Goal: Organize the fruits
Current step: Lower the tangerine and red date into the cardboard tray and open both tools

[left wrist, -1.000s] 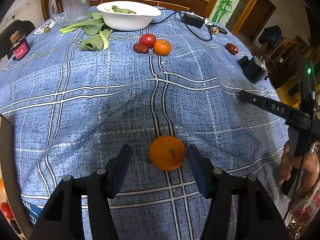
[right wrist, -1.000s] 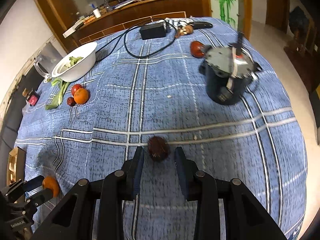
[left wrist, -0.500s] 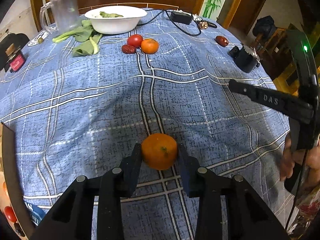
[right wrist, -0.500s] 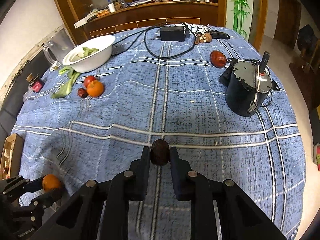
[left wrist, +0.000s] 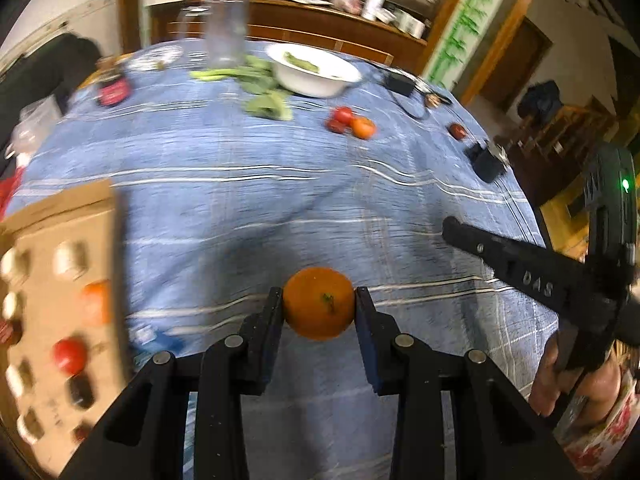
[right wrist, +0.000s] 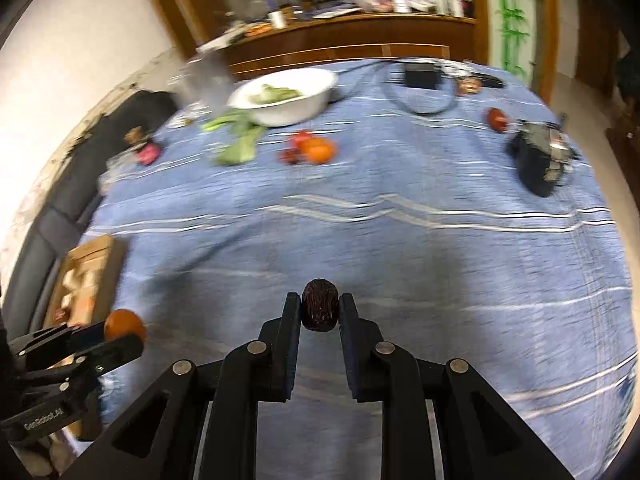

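My left gripper (left wrist: pixel 319 304) is shut on an orange (left wrist: pixel 319 303) and holds it above the blue checked tablecloth (left wrist: pixel 248 184). My right gripper (right wrist: pixel 319 310) is shut on a dark brown wrinkled fruit (right wrist: pixel 319 309), also lifted. A cardboard tray with round holes (left wrist: pixel 60 300) lies at the left and holds an orange and red fruits. In the right wrist view the tray (right wrist: pixel 86 276) sits at the left, with the left gripper and its orange (right wrist: pixel 122 324) in front of it. A tomato, a dark red fruit and an orange (left wrist: pixel 352 124) lie together farther back.
A white bowl (left wrist: pixel 314 70) with greens, loose leaves (left wrist: pixel 264 96) and a clear jug (left wrist: pixel 224 32) stand at the back. A black pot (right wrist: pixel 540 160), a red fruit (right wrist: pixel 498 119), a black adapter and cable (right wrist: pixel 420 80) are at the right. A small red jar (left wrist: pixel 114 90) stands back left.
Both grippers have closed on their fruits and lifted them off the cloth. Both have swung left, bringing the cardboard tray into view.
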Demonstrator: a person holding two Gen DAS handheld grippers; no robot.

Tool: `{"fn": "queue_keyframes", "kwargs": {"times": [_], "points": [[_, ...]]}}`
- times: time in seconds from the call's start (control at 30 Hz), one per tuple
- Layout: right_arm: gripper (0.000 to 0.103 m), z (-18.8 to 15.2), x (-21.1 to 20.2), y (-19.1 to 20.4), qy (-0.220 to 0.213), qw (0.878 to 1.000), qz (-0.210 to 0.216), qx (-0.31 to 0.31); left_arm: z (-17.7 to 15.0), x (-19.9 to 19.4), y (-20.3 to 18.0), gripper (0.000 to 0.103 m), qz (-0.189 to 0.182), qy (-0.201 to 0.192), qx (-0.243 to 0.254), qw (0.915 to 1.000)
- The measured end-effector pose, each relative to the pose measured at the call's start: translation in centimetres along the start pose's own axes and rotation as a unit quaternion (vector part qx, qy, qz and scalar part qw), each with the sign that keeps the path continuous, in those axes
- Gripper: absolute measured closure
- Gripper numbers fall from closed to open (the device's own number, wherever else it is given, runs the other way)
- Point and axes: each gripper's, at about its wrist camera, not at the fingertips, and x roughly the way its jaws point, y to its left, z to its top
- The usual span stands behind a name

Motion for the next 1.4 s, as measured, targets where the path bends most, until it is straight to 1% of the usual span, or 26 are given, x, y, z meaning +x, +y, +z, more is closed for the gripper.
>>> {"fn": "queue_keyframes", "kwargs": {"times": [0.03, 0.1, 0.13, 0.2, 0.27, 0.33, 0.47, 0.57, 0.63, 0.73, 0.93, 1.2, 1.23, 1.33, 1.37, 1.4], "points": [[0.083, -0.2, 0.0, 2.0, 0.003, 1.0, 0.016, -0.006, -0.3, -0.9, 1.3, 0.069, 0.005, -0.003, -0.009, 0.9999], [0.082, -0.7, 0.2, 4.8, 0.007, 0.999, 0.036, -0.017, -1.0, -2.9, 4.3, 0.069, 0.02, -0.011, -0.031, 0.9992], [0.082, -0.9, 0.3, 7.0, 0.011, 0.998, 0.051, -0.025, -1.3, -3.6, 5.8, 0.069, 0.027, -0.013, -0.043, 0.9986], [0.082, -1.3, 0.6, 9.9, 0.018, 0.997, 0.071, -0.035, -1.8, -4.9, 8.8, 0.069, 0.042, -0.016, -0.066, 0.9968], [0.082, -1.7, 1.1, 13.5, 0.028, 0.994, 0.096, -0.051, -2.1, -5.5, 11.7, 0.069, 0.059, -0.015, -0.085, 0.9945], [0.082, -2.3, 1.7, 16.8, 0.037, 0.991, 0.112, -0.07, -2.3, -5.8, 14.3, 0.069, 0.076, -0.012, -0.099, 0.9922], [0.082, -3.6, 3.4, 21.9, 0.057, 0.985, 0.13, -0.097, -2.2, -5.5, 18.7, 0.069, 0.102, -0.001, -0.106, 0.9892], [0.082, -4.4, 5.0, 25.2, 0.069, 0.982, 0.13, -0.12, -2.3, -4.8, 21.1, 0.069, 0.108, 0.013, -0.108, 0.9881], [0.082, -4.8, 6.0, 26.3, 0.076, 0.98, 0.128, -0.128, -2.3, -4.2, 22.2, 0.069, 0.108, 0.021, -0.11, 0.9878], [0.082, -5.2, 7.2, 27.4, 0.081, 0.981, 0.113, -0.134, -1.9, -3.4, 23.3, 0.069, 0.101, 0.029, -0.111, 0.9882], [0.081, -5.4, 9.8, 27.8, 0.095, 0.984, 0.085, -0.125, -1.2, -1.7, 23.5, 0.069, 0.094, 0.042, -0.093, 0.9903], [0.081, -4.9, 10.3, 28.0, 0.084, 0.985, 0.07, -0.132, -0.8, -1.1, 24.3, 0.068, 0.085, 0.042, -0.104, 0.99], [0.081, -4.9, 10.4, 28.0, 0.083, 0.985, 0.071, -0.132, -0.8, -1.1, 24.3, 0.067, 0.083, 0.042, -0.106, 0.99], [0.081, -4.7, 10.5, 28.2, 0.084, 0.985, 0.068, -0.133, -0.8, -1.3, 24.5, 0.06, 0.075, 0.038, -0.113, 0.9901], [0.076, -4.7, 10.4, 28.3, 0.084, 0.985, 0.068, -0.133, -0.7, -1.5, 24.5, 0.059, 0.071, 0.036, -0.115, 0.9902], [0.068, -4.7, 10.3, 28.3, 0.084, 0.985, 0.069, -0.132, -0.7, -1.7, 24.5, 0.059, 0.068, 0.033, -0.117, 0.9903]]}}
